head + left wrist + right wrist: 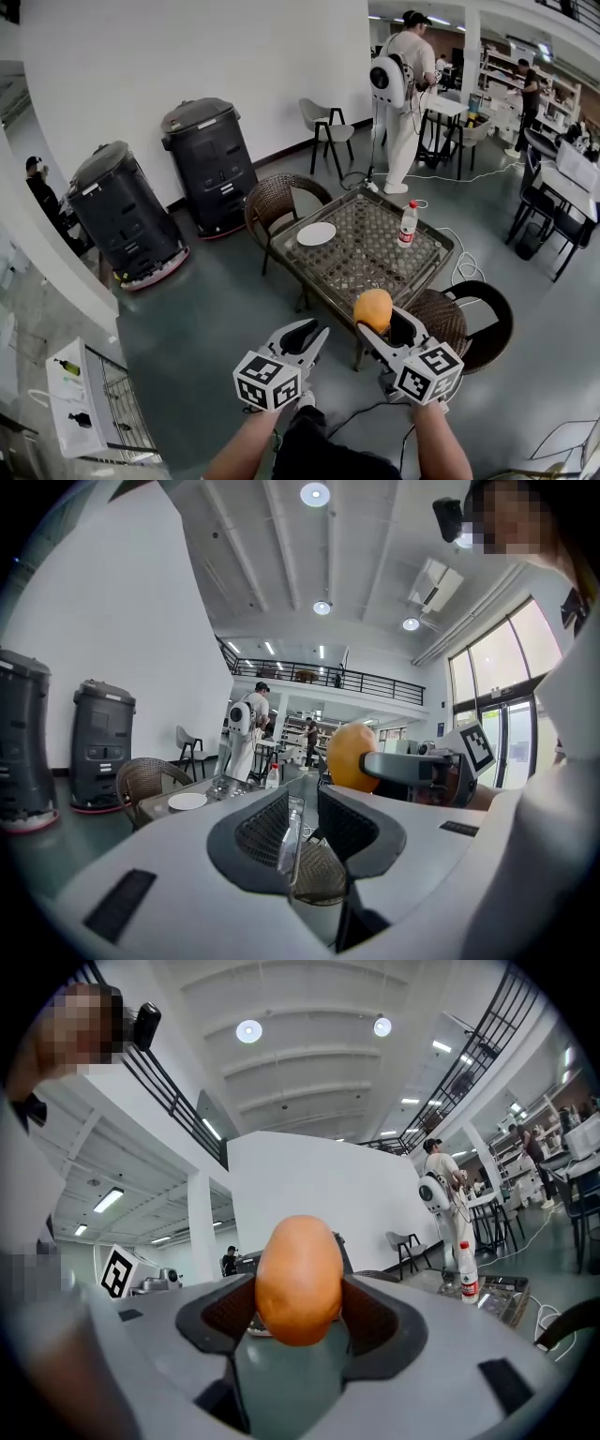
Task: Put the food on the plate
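Note:
An orange, egg-shaped piece of food [373, 307] [298, 1279] is clamped between the pads of my right gripper [375, 323] [298, 1290], held in the air just short of the table's near edge. It also shows in the left gripper view as the food [349, 757]. My left gripper [309, 330] [302, 803] hovers beside it on the left, jaws a narrow gap apart with nothing between them. The white plate [317, 233] [187, 801] lies empty on the far left part of the glass-topped table [375, 267].
A water bottle [406, 223] [469, 1271] stands on the table's far right. Wicker chairs sit at the far side [281, 199] and the near side [441, 319]. Two dark machines [211, 159] stand by the wall. A person with a white backpack [401, 94] stands beyond.

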A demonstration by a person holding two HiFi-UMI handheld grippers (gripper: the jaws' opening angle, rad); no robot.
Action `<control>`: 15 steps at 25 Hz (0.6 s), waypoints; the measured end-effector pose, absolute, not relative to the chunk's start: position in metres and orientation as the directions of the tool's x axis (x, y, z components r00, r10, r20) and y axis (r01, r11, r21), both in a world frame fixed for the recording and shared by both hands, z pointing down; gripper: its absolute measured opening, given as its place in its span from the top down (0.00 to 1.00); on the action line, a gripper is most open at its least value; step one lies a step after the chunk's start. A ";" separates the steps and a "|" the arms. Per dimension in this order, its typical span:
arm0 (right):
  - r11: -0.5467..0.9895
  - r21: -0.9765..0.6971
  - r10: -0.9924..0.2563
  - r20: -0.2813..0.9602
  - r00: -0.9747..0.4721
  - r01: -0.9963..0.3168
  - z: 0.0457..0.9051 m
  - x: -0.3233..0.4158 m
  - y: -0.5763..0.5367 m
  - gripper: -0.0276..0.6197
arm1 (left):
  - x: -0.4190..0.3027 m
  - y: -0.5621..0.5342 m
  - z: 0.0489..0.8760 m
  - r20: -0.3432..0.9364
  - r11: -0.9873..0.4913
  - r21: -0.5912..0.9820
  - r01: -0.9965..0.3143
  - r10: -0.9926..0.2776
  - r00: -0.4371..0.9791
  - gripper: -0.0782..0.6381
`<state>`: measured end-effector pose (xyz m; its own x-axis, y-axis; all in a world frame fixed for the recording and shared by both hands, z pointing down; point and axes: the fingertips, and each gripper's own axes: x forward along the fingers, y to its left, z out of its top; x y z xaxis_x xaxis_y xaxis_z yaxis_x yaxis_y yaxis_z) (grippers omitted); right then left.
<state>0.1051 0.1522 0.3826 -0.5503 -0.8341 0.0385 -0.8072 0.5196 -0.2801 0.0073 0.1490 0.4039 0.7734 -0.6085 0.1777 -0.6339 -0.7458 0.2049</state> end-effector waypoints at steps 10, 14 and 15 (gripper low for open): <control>0.480 -0.310 -0.851 0.061 -0.521 -0.820 0.396 0.076 0.027 0.50 | -0.028 0.019 0.416 0.208 -0.757 0.225 -0.614 -0.578 0.789 0.74; 0.444 -0.323 -0.868 0.075 -0.491 -0.836 0.393 0.067 -0.014 0.50 | -0.036 -0.020 0.413 0.212 -0.773 0.251 -0.583 -0.544 0.812 0.74; 0.434 -0.324 -0.873 0.081 -0.482 -0.841 0.393 0.065 -0.023 0.50 | -0.037 -0.029 0.413 0.212 -0.777 0.260 -0.573 -0.533 0.819 0.74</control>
